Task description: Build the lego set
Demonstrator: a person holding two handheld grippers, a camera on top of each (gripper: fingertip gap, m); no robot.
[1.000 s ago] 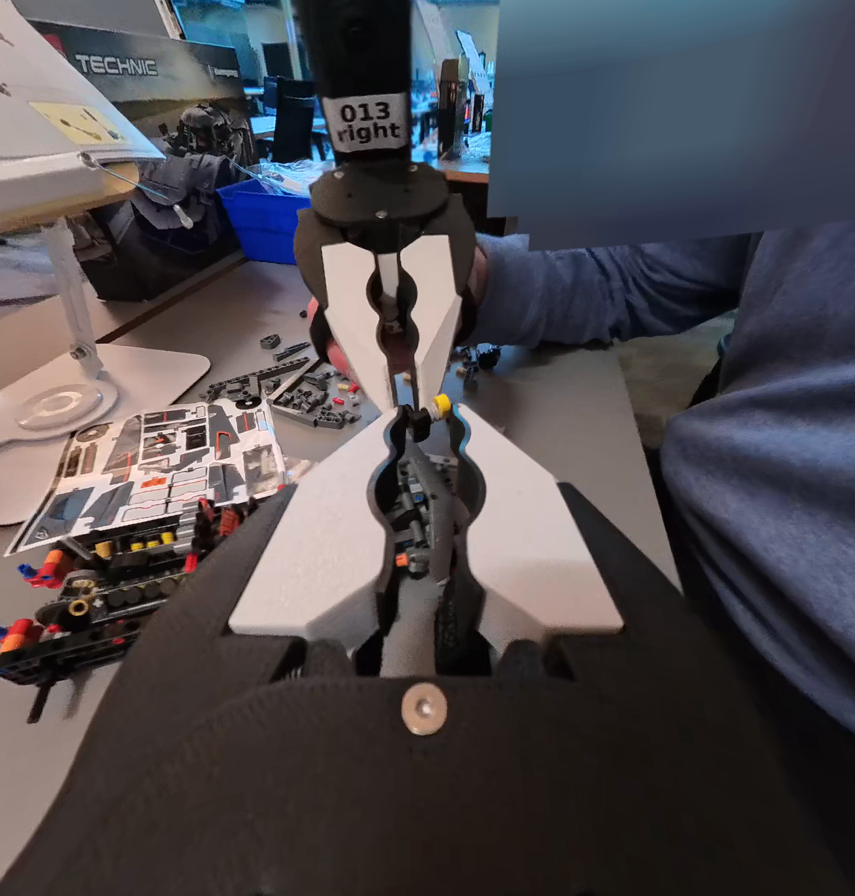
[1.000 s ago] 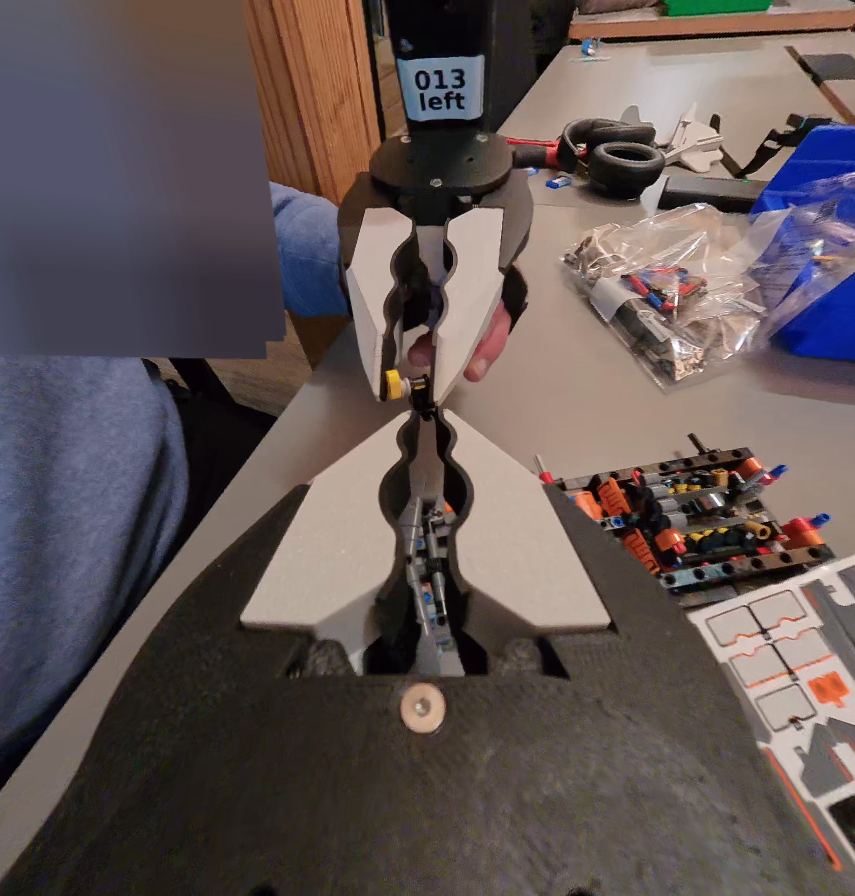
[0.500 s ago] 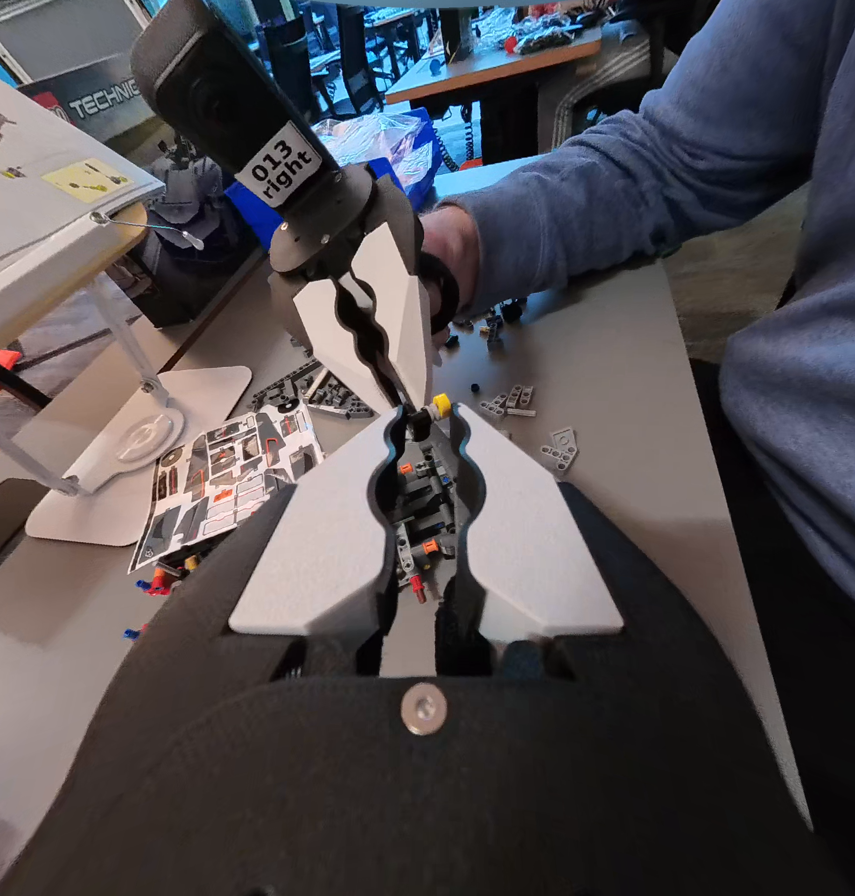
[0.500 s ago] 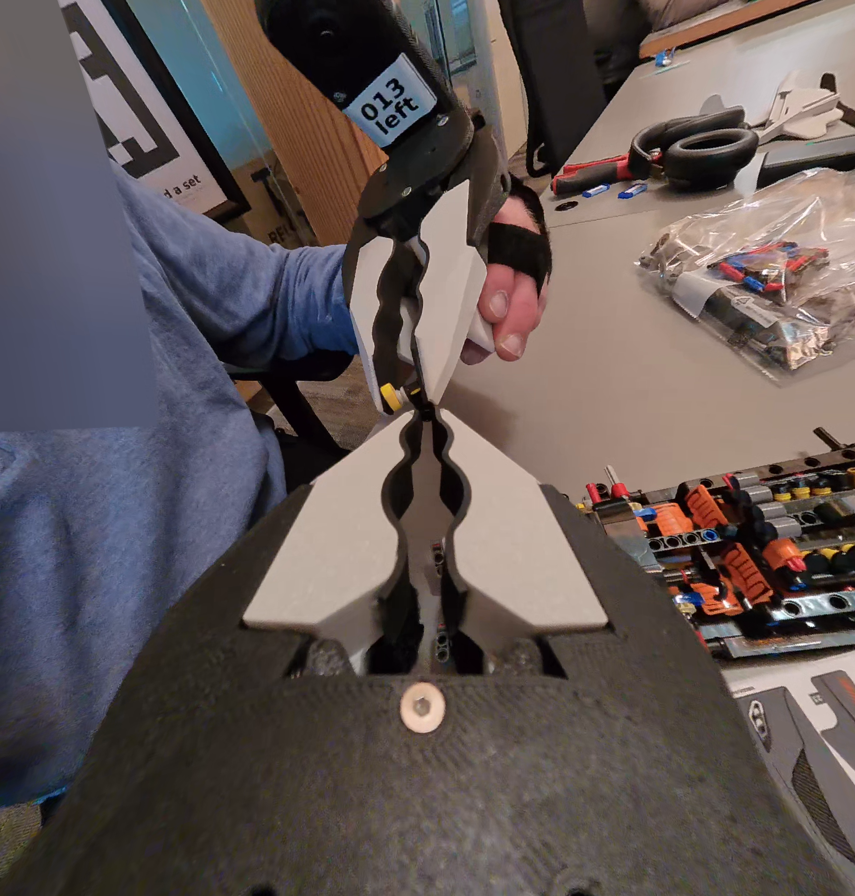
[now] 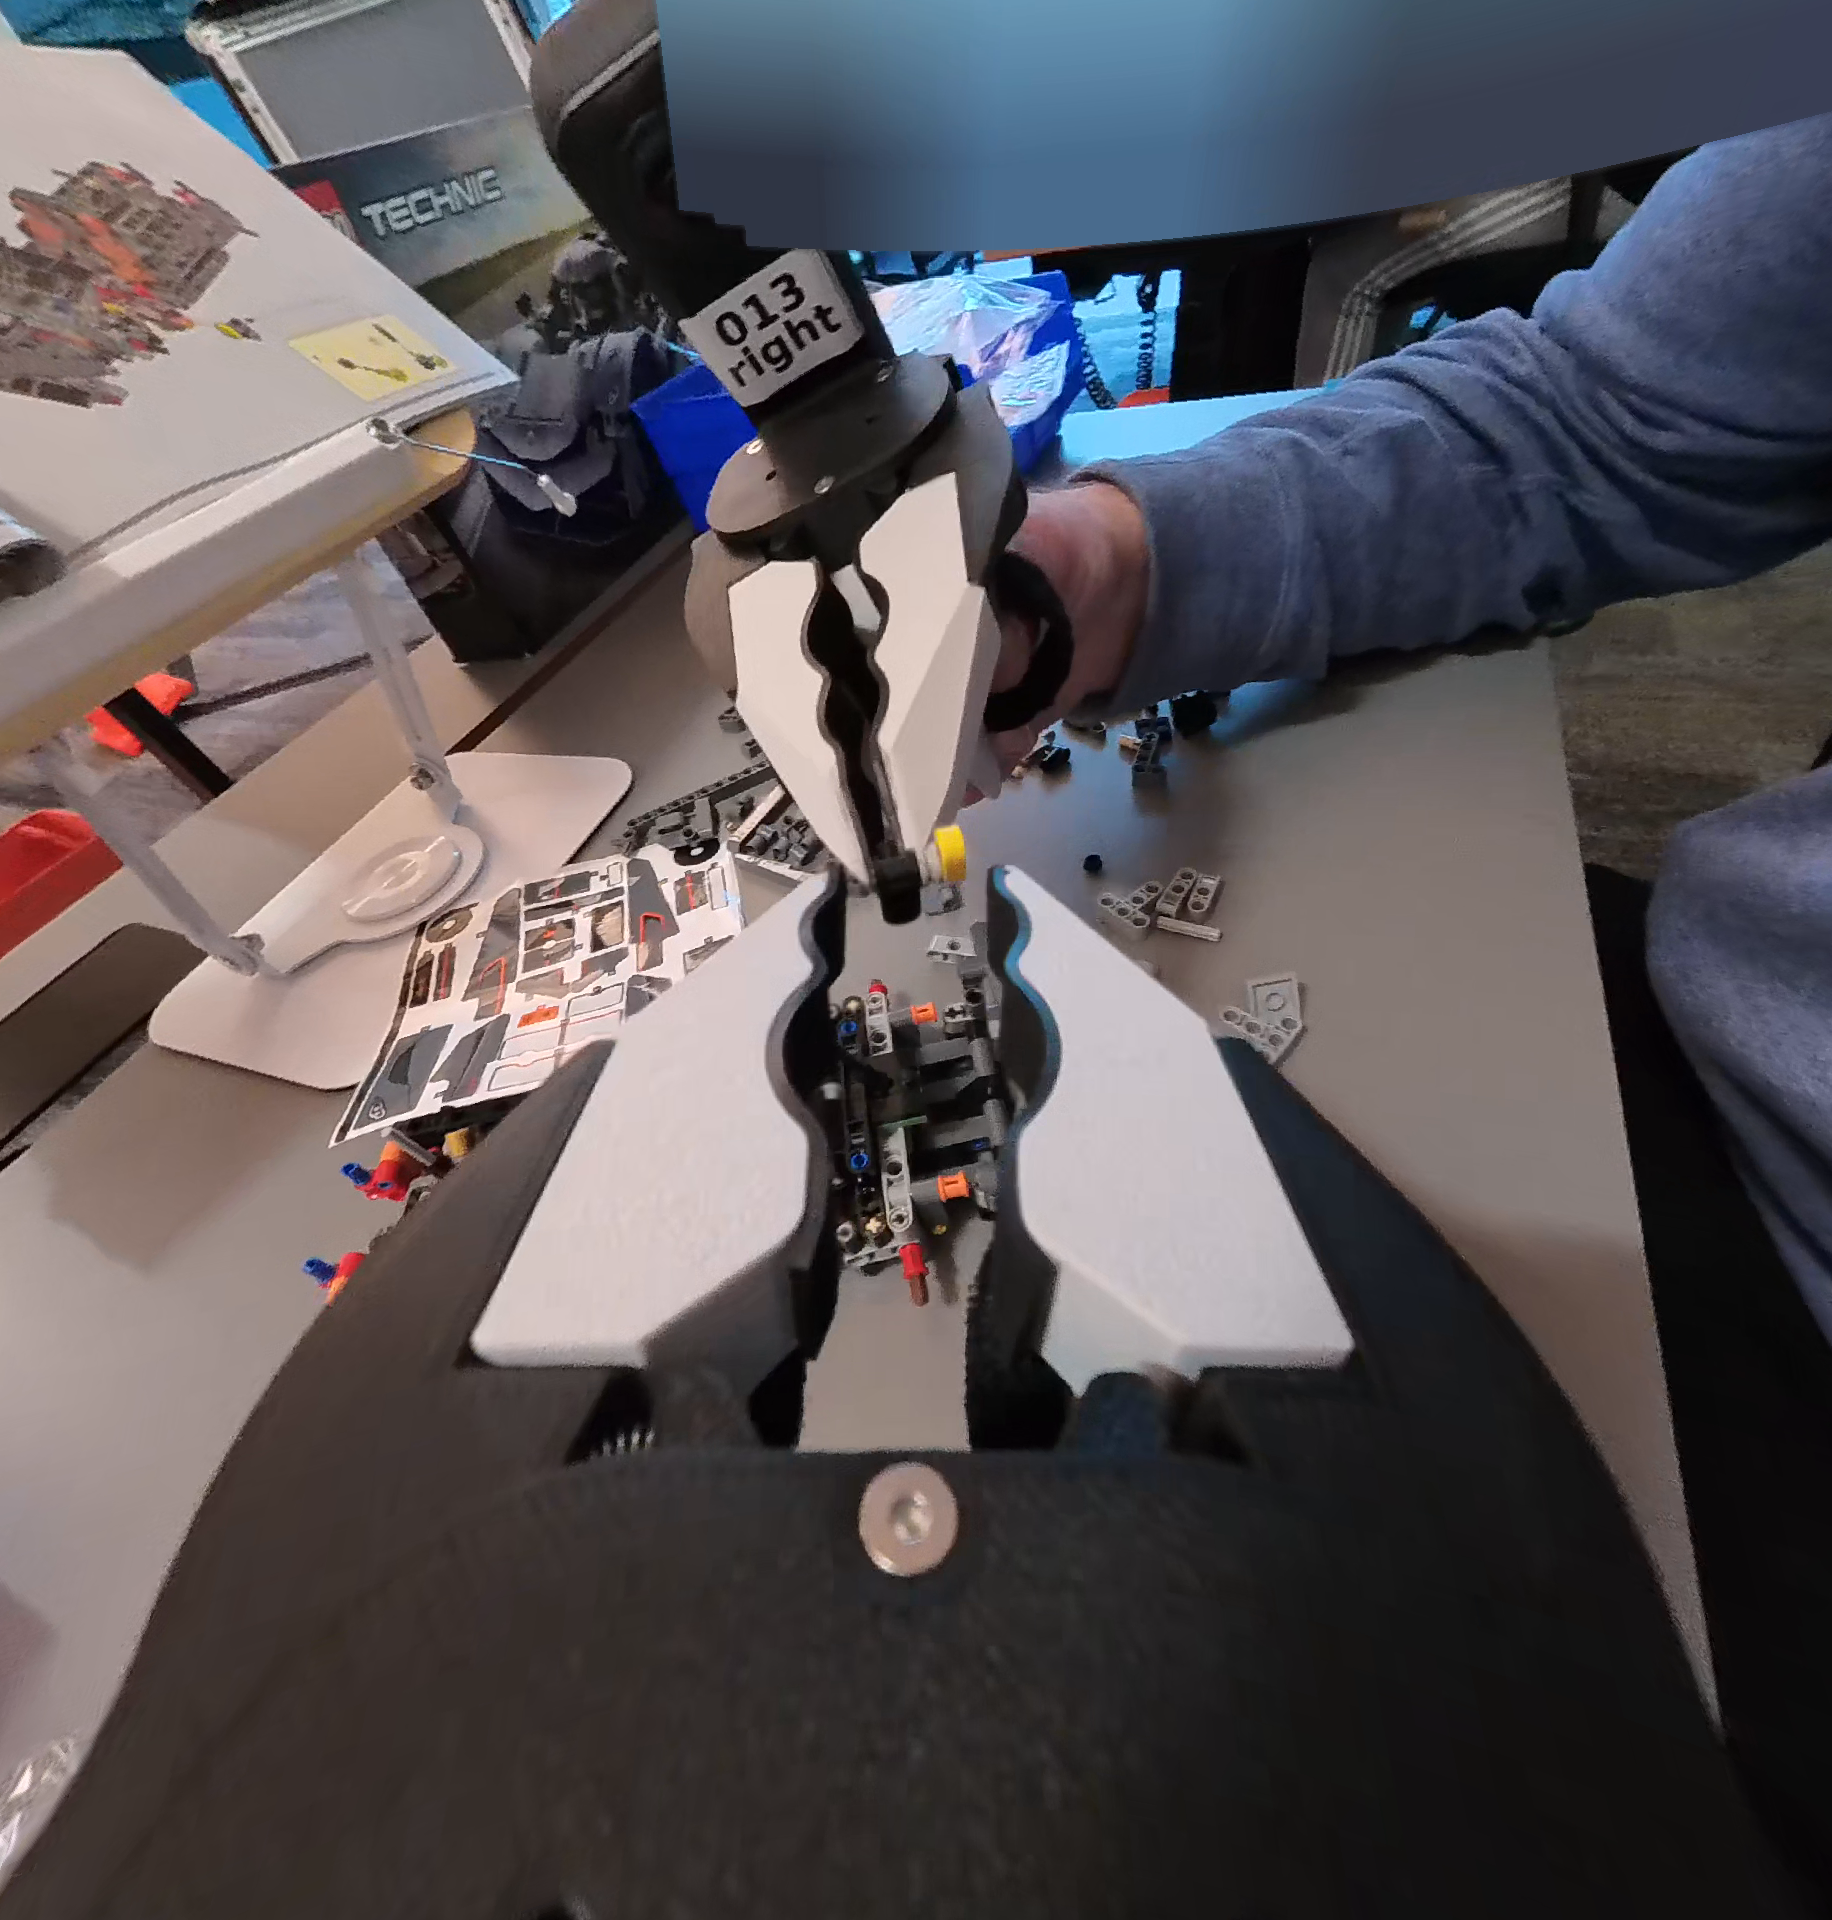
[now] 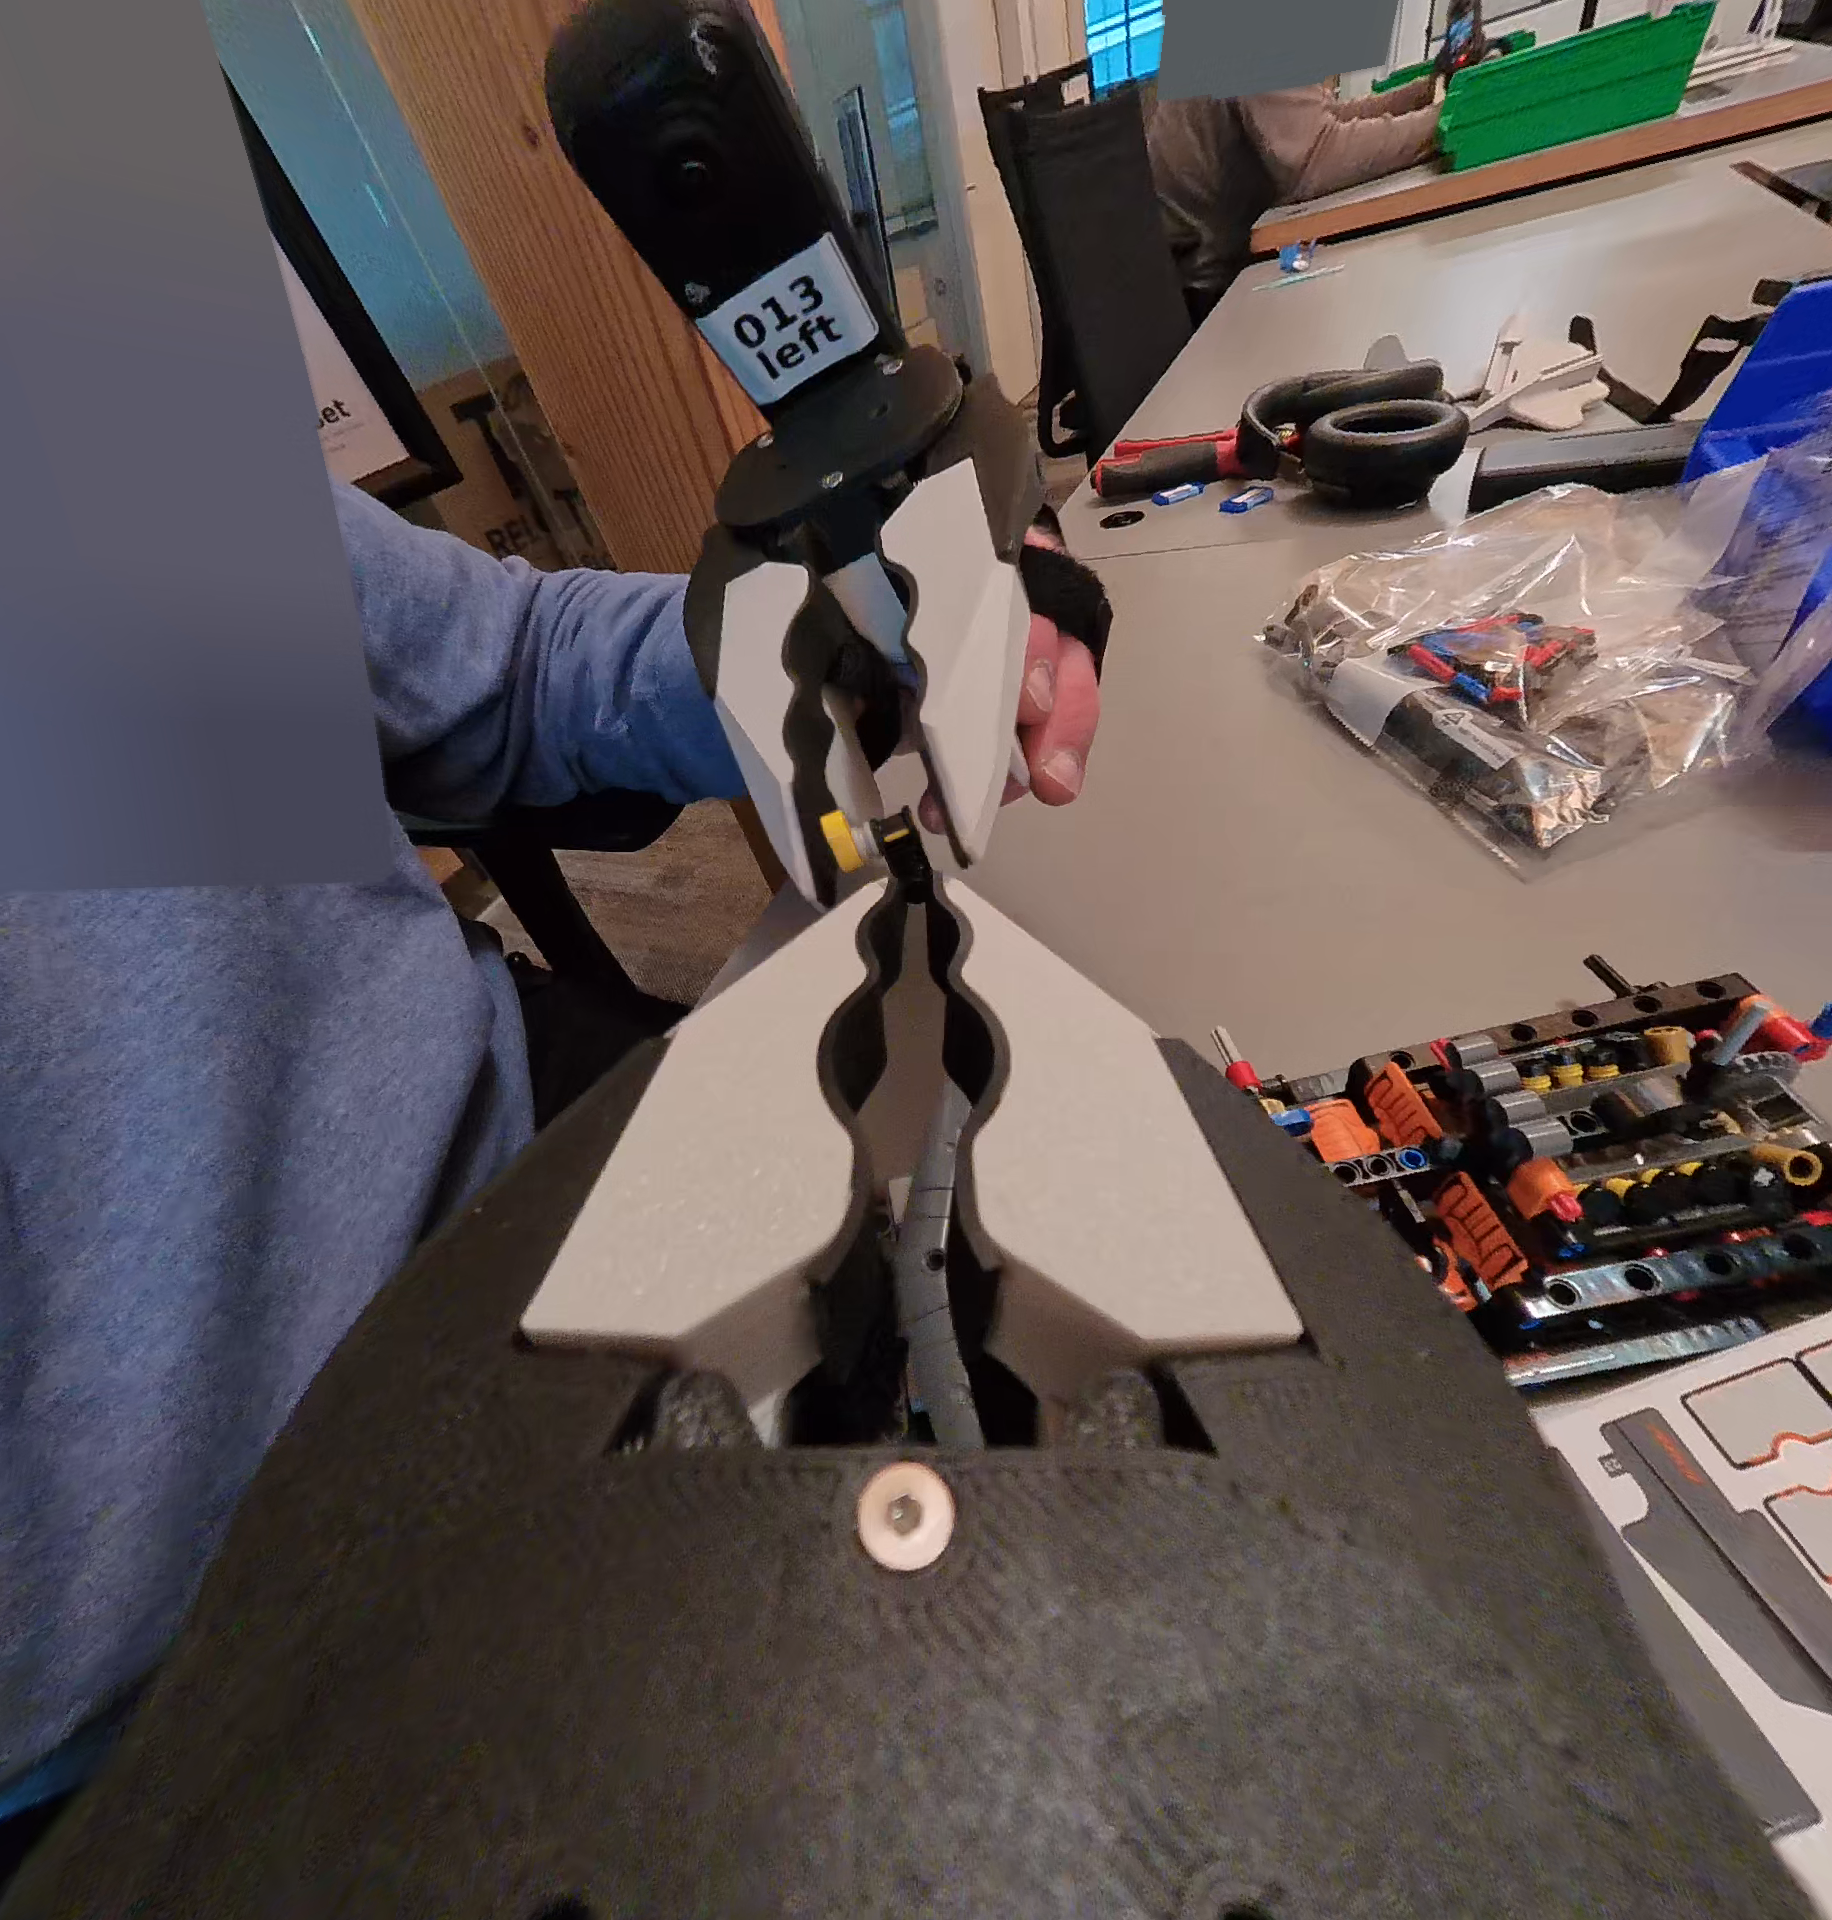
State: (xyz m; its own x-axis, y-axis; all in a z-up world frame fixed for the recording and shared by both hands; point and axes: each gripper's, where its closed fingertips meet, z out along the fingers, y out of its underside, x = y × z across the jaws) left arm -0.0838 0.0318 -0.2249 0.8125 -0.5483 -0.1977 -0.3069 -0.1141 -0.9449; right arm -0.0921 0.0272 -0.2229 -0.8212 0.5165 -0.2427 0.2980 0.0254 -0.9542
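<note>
My right gripper (image 6: 912, 891) is shut on a small black connector with a yellow bush (image 6: 841, 837) on a short pale axle, held above the table. In the left wrist view the right gripper (image 5: 888, 881) points down at me with the same piece (image 5: 938, 852). My left gripper (image 5: 917, 883) is open, its tips on either side of the piece without gripping it; it also shows in the right wrist view (image 6: 888, 875). A small grey sub-assembly (image 5: 912, 1122) lies on the table below my left fingers. The large black and orange chassis (image 6: 1566, 1153) lies to the right.
A sticker sheet (image 5: 548, 977) lies beside the chassis. An instruction book on a white stand (image 5: 164, 312) is at the left. Loose grey parts (image 5: 1161, 904) are scattered ahead. A clear bag of parts (image 6: 1494, 675), a blue bin (image 6: 1805, 395) and headphones (image 6: 1348, 436) lie farther off. The grippers are tip to tip, or close to it.
My left gripper has opened and let go of the small piece. My right gripper stays shut on it. Both grippers have swung and now point more steeply down at the table.
</note>
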